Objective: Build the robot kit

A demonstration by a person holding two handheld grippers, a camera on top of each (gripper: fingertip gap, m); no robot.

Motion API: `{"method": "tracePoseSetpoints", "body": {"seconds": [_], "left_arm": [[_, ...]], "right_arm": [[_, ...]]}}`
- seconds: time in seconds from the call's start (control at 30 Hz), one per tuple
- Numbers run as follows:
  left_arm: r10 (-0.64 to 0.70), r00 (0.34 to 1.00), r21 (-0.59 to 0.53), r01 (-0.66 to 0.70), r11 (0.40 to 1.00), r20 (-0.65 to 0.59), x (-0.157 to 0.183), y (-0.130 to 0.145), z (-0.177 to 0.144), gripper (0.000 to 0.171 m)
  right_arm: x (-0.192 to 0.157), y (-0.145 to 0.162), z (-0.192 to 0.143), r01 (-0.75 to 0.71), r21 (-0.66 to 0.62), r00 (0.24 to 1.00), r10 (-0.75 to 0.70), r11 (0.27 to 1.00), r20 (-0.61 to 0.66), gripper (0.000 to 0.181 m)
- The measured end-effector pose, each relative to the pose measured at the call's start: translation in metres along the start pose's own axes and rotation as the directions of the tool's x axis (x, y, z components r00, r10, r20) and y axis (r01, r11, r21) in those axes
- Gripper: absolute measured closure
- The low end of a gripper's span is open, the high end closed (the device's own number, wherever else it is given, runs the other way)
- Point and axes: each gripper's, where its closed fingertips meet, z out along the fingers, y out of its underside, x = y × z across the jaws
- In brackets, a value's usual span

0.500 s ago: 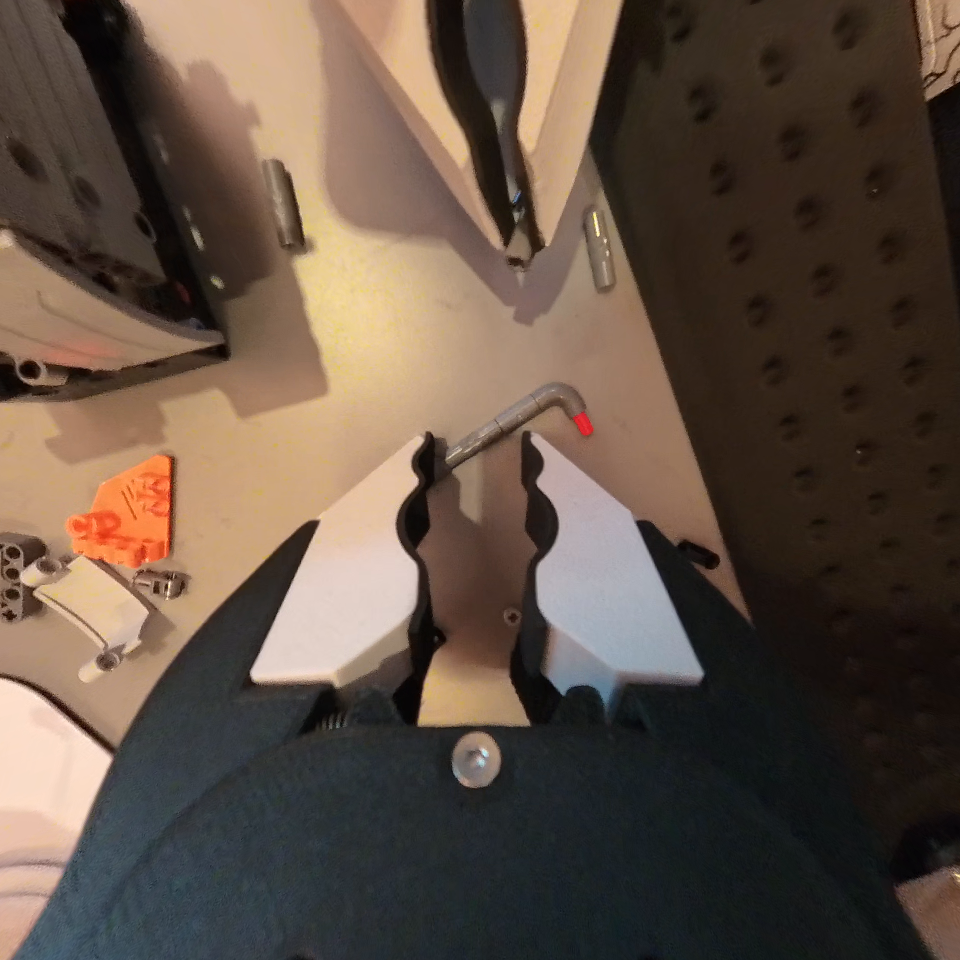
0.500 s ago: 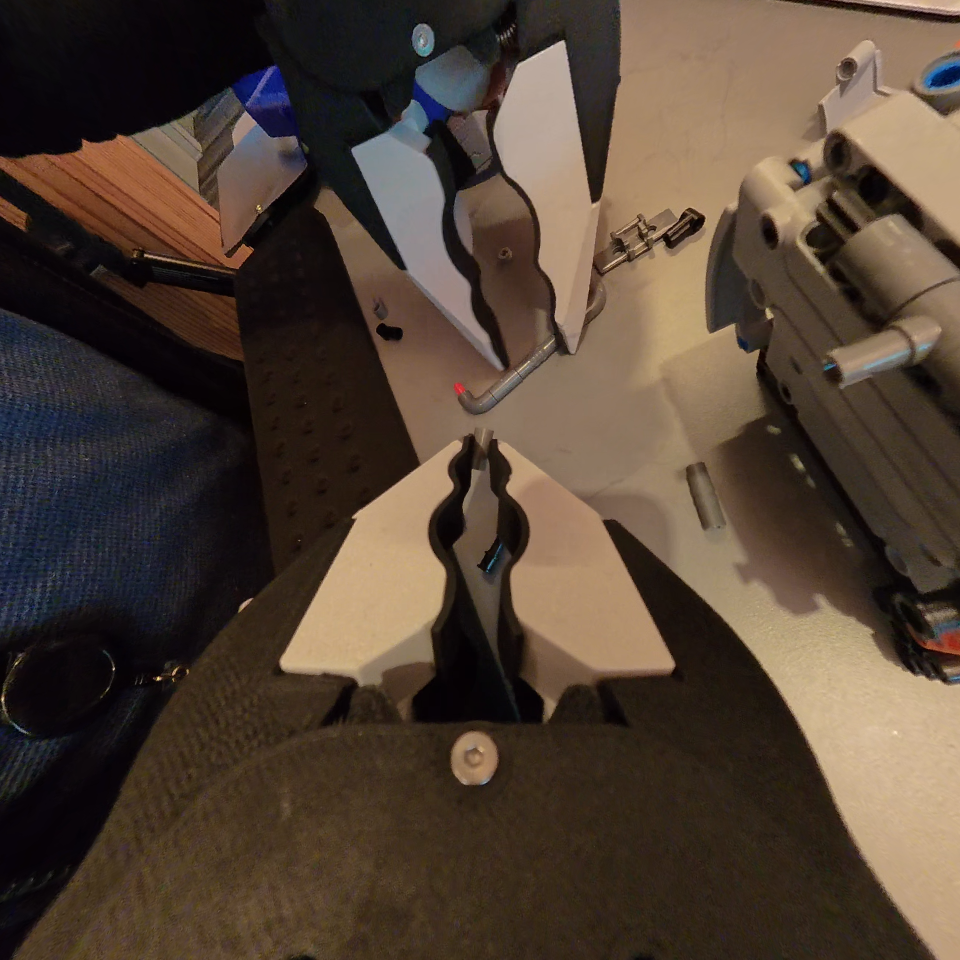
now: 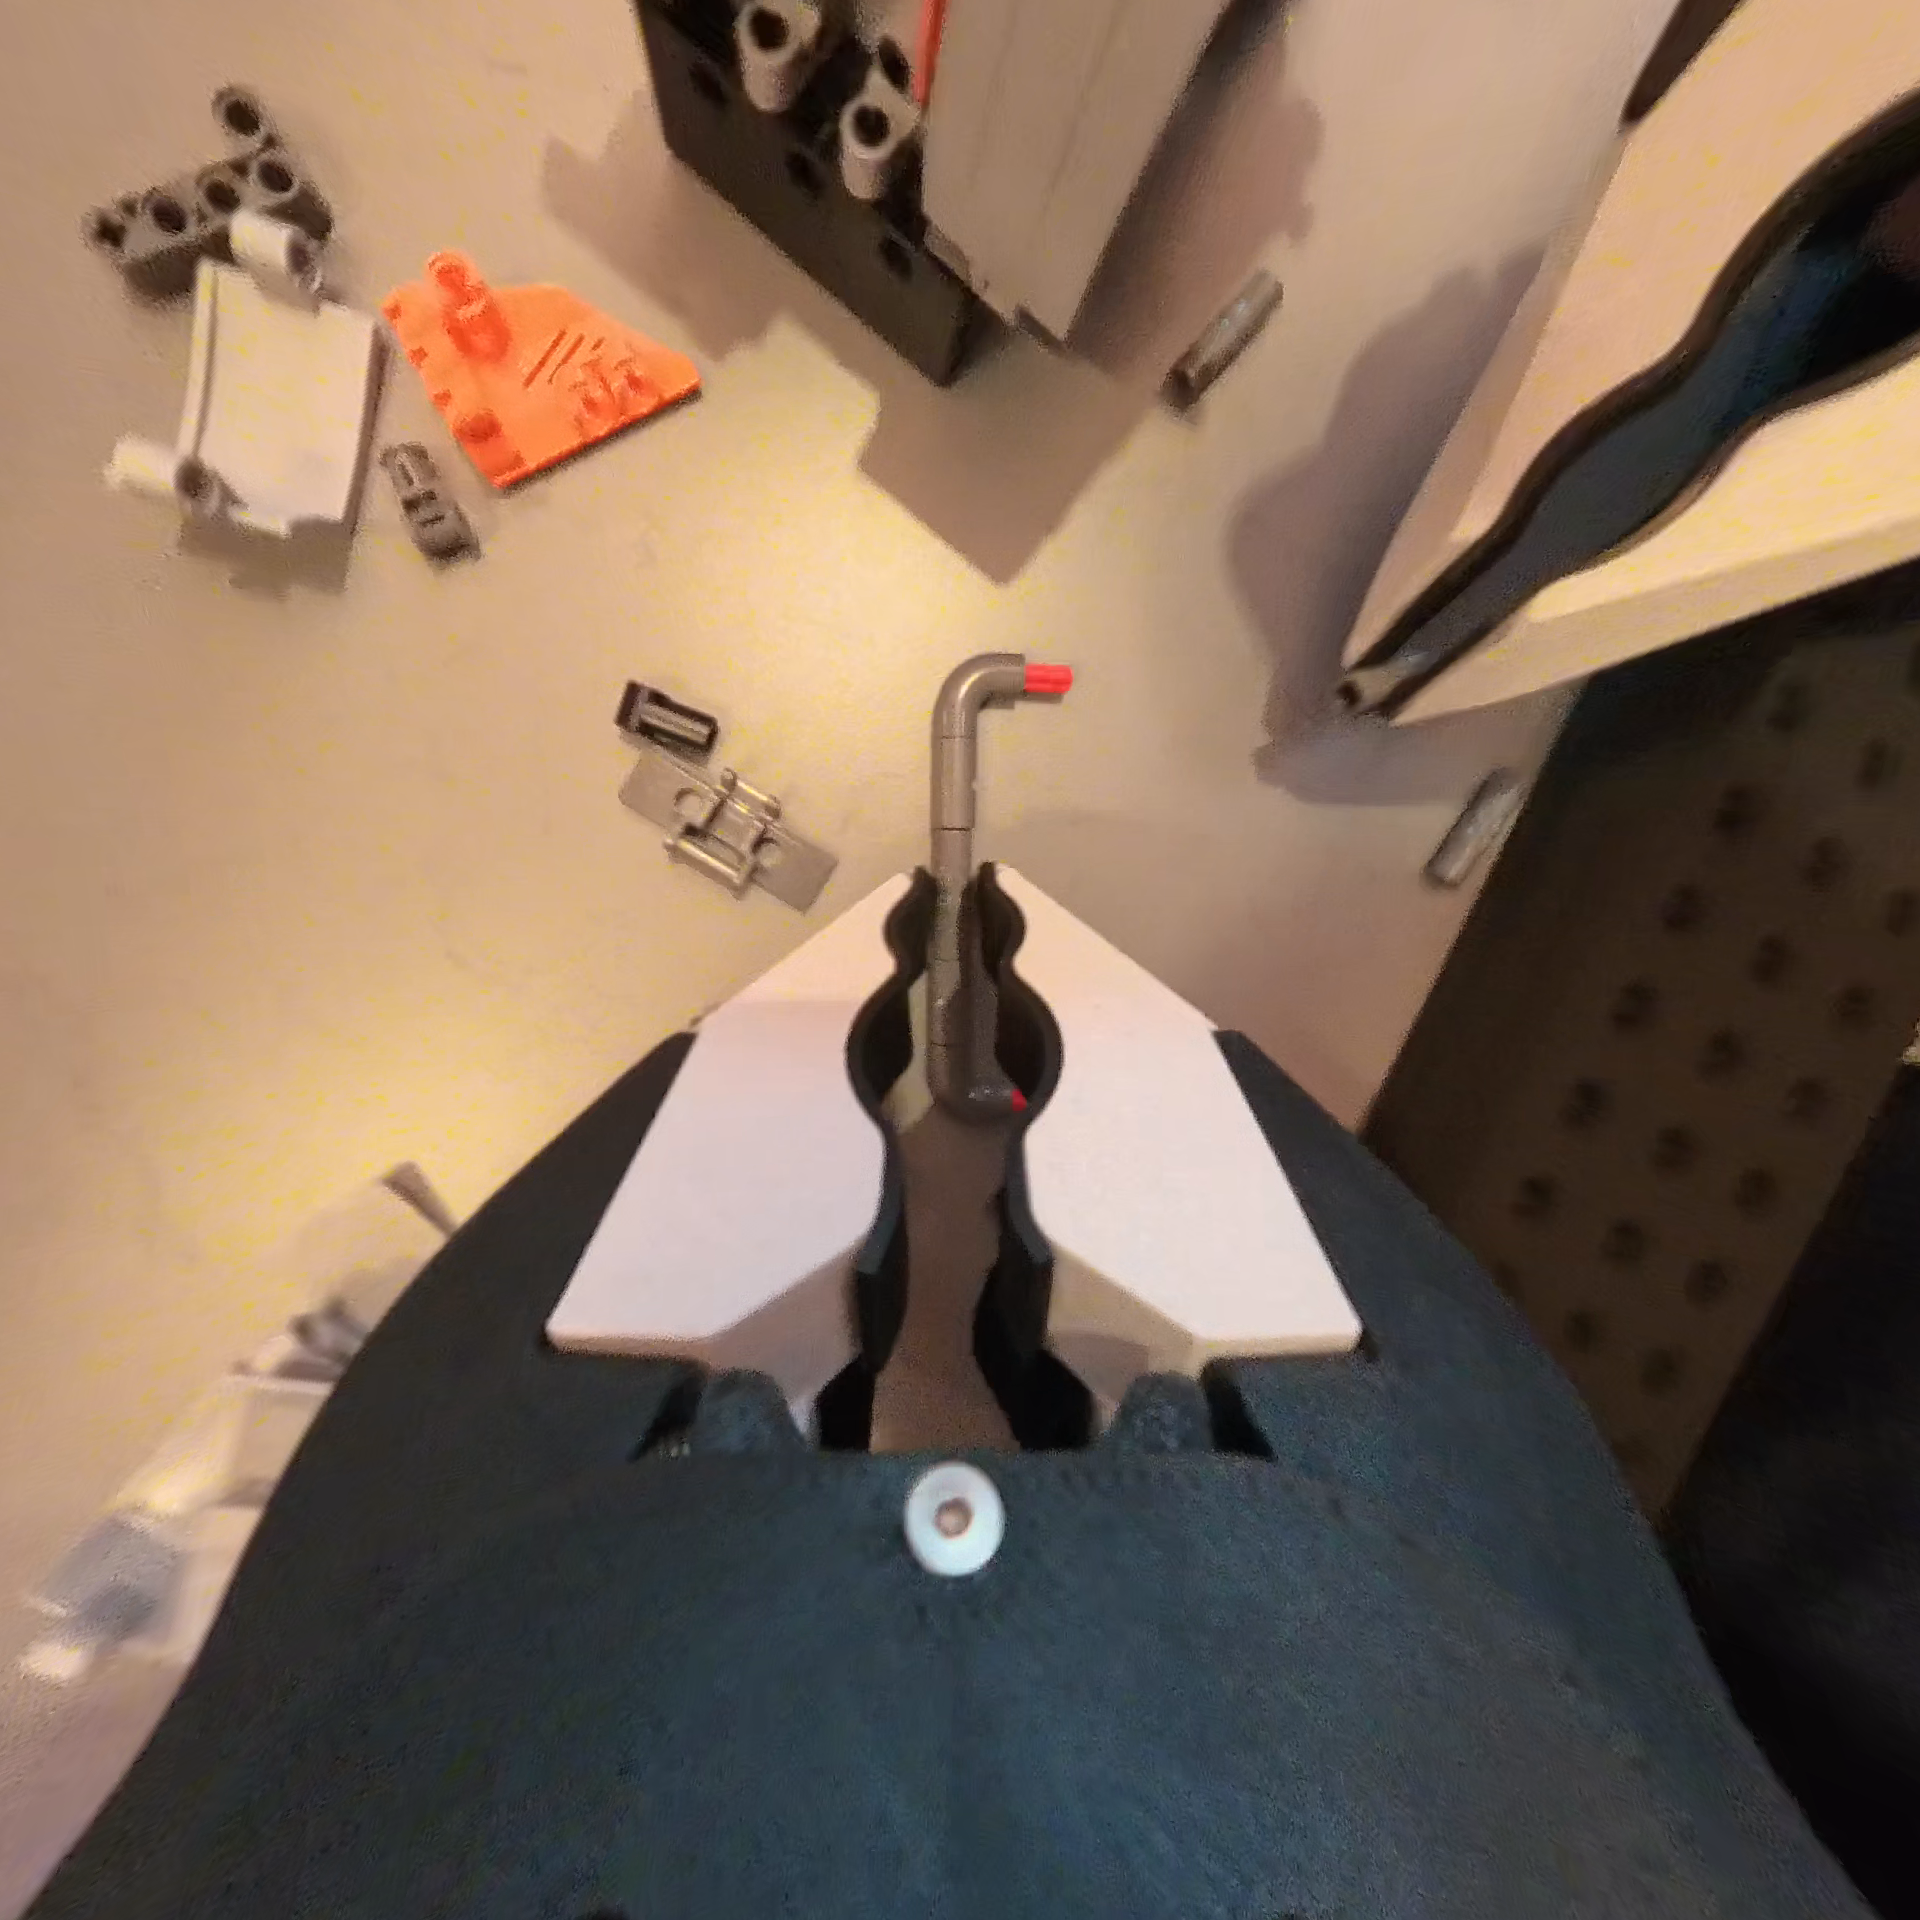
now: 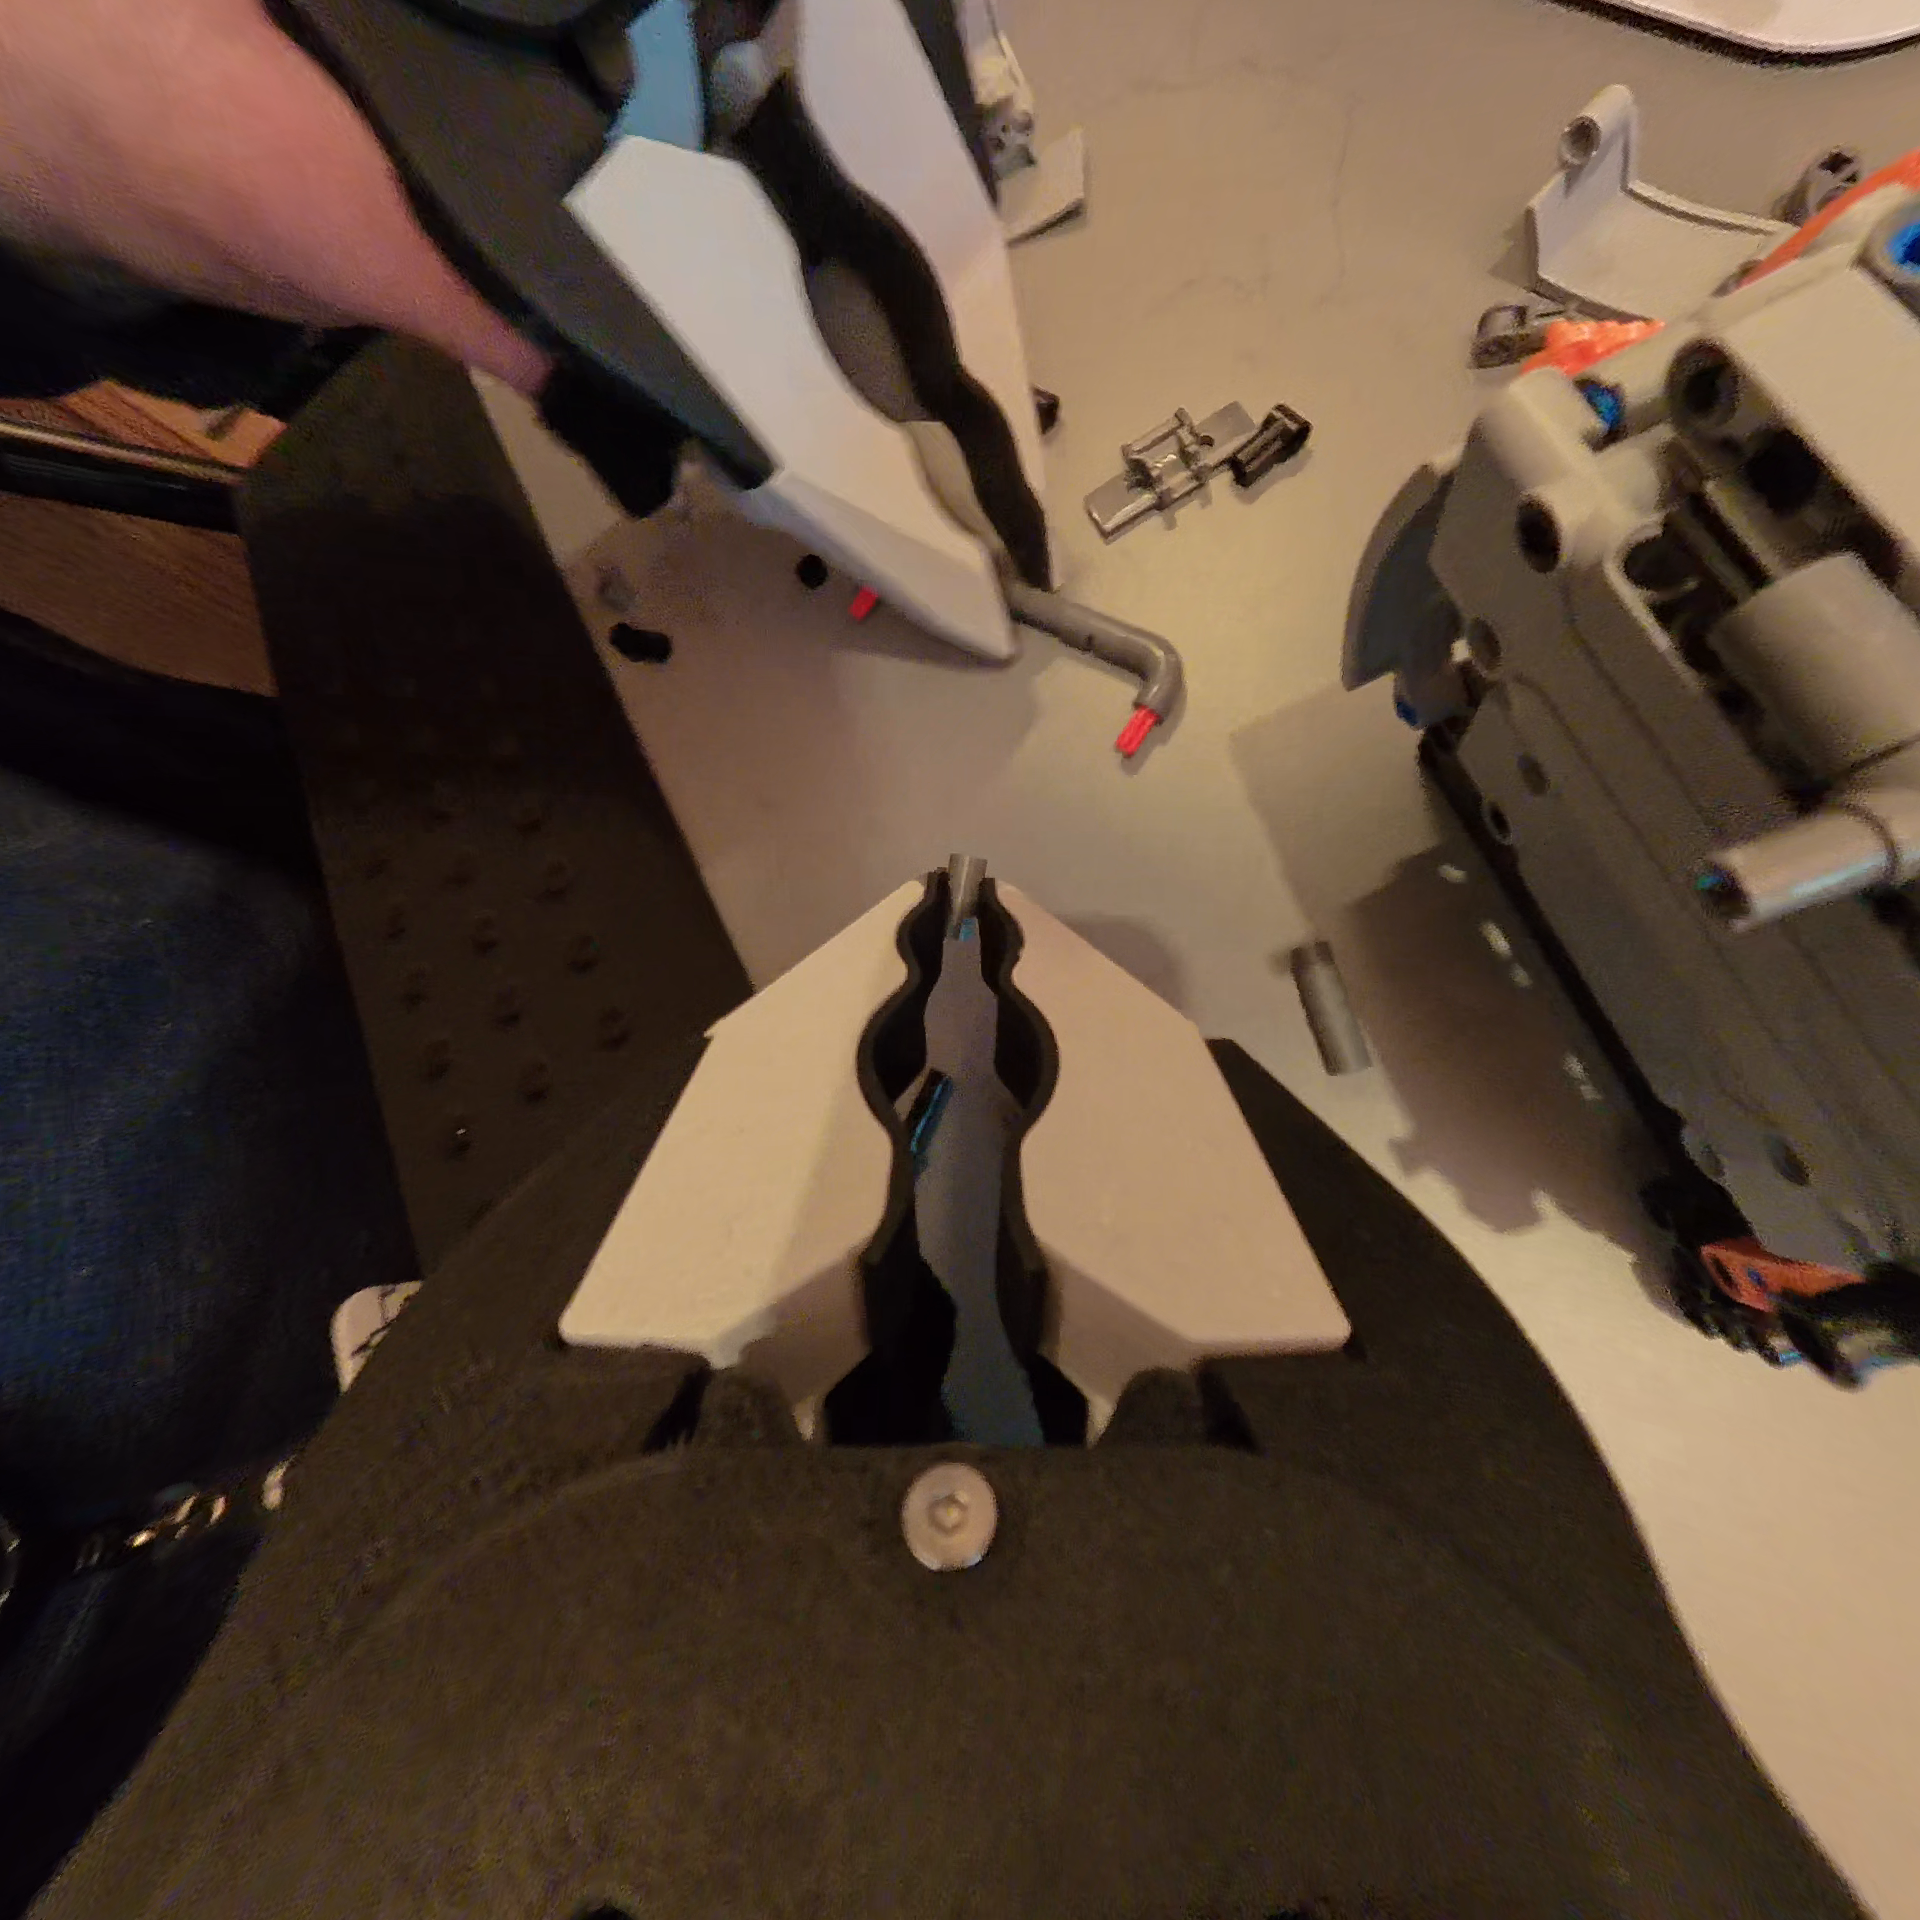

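Grey bent rod (image 3: 961, 790) with red tips is clamped in the left gripper (image 3: 954, 883), jaws closed on its straight shaft; the hooked end with a red tip sticks out ahead over the bench (image 3: 312, 883), lifted or touching, can't tell. Right wrist view shows the same rod (image 4: 1117, 639) jutting from the left gripper (image 4: 1013, 613), a hand (image 4: 208, 177) behind it. Right gripper (image 4: 961, 883) has jaws closed on a small grey pin (image 4: 964, 883) with a blue bit, poking just past the tips; it sits near the rod's hooked end but apart. Just left of the rod lies a flat grey latch piece (image 3: 727, 831) with a small black clip (image 3: 665, 717) beside it. Farther off: orange panel (image 3: 540, 374), white curved panel (image 3: 270, 416) with dark grey connectors (image 3: 208, 208). Large grey and black brick-built assembly (image 4: 1683, 727) stands right of the right gripper, short grey tube (image 4: 1330, 1003) lying beside it. Another grey tube (image 3: 1470, 826) lies by the edge of the black perforated mat (image 3: 1714, 1039).
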Motion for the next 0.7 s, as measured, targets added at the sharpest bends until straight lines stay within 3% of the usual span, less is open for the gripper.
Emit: {"method": "tracePoseSetpoints", "body": {"seconds": [0.13, 0.27, 0.7], "left_arm": [[-0.057, 0.994, 0.026, 0.06, 0.998, -0.093, 0.023, 0.002, -0.001, 0.146], [0.019, 0.997, 0.026, -0.017, 1.0, -0.071, 0.021, -0.004, 0.003, 0.146], [0.014, 0.995, 0.064, -0.008, 0.998, -0.101, 0.022, -0.012, 0.007, 0.152]], "right_arm": [[0.012, 0.005, 0.009, 0.027, -0.057, 0.995, -0.033, 0.998, -0.094, 0.177], [0.016, 0.004, 0.015, 0.056, -0.084, 0.989, -0.067, 0.995, -0.134, 0.177], [0.022, 0.009, 0.014, 0.089, -0.111, 0.966, -0.113, 0.99, -0.232, 0.168]]}}
